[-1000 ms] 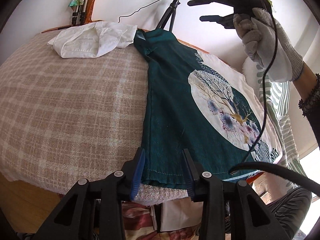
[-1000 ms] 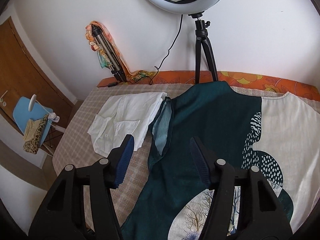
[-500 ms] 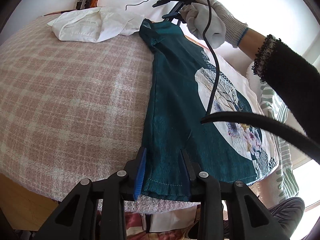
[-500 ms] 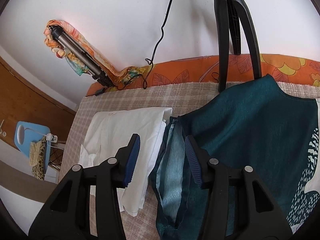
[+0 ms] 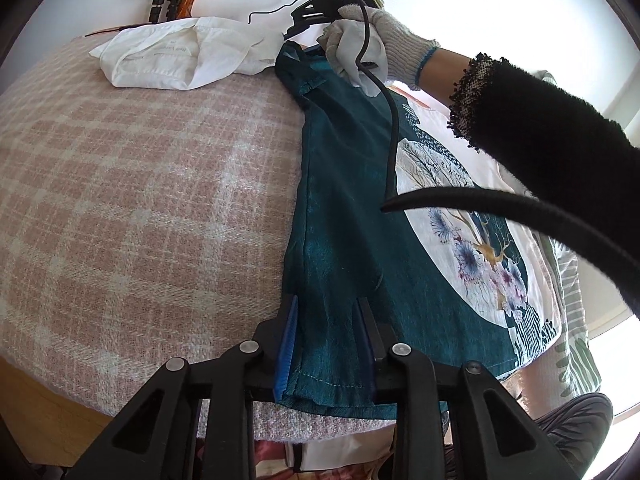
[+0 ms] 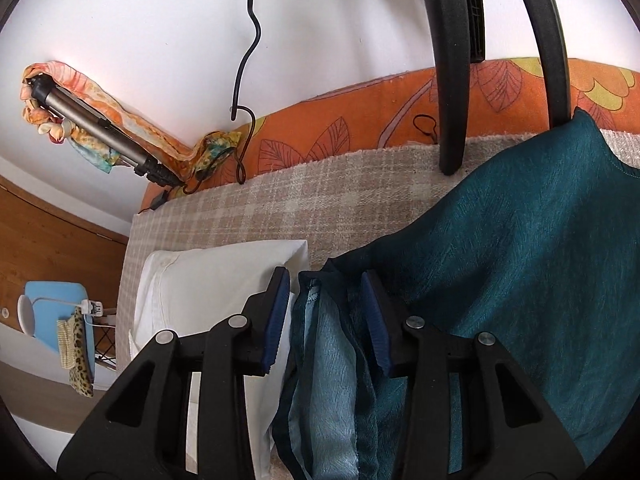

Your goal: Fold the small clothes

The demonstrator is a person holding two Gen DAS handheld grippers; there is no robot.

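- In the left wrist view a black sleeve (image 5: 532, 128) and a thick black cable (image 5: 520, 212) cross the right side and hide part of the teal garment (image 5: 352, 220), including some of its pale printed panel.
- The right gripper (image 5: 298, 26) is small and far off there, mostly covered by the gloved right hand (image 5: 360, 46), so its fingers cannot be read in that view.
- In the right wrist view the garment runs off the bottom and right edges; two tripod legs (image 6: 454, 80) block part of the orange floral cloth (image 6: 328, 140) behind.
- The teal garment lies flat and lengthwise on the checked pink-beige bed cover (image 5: 140, 200), its hem at the near edge and its shoulder just beside a folded white shirt (image 5: 180, 56).
- Its front carries a cream oval with a tree and purple flowers; a paler blue lining shows at the turned-back shoulder.
- The left gripper (image 5: 326, 344) has its fingers moderately apart, straddling the hem corner; whether the pads touch the fabric is unclear.
- The right gripper (image 6: 326, 312) has a similar gap, set over the shoulder fold, seemingly not yet pinching it.
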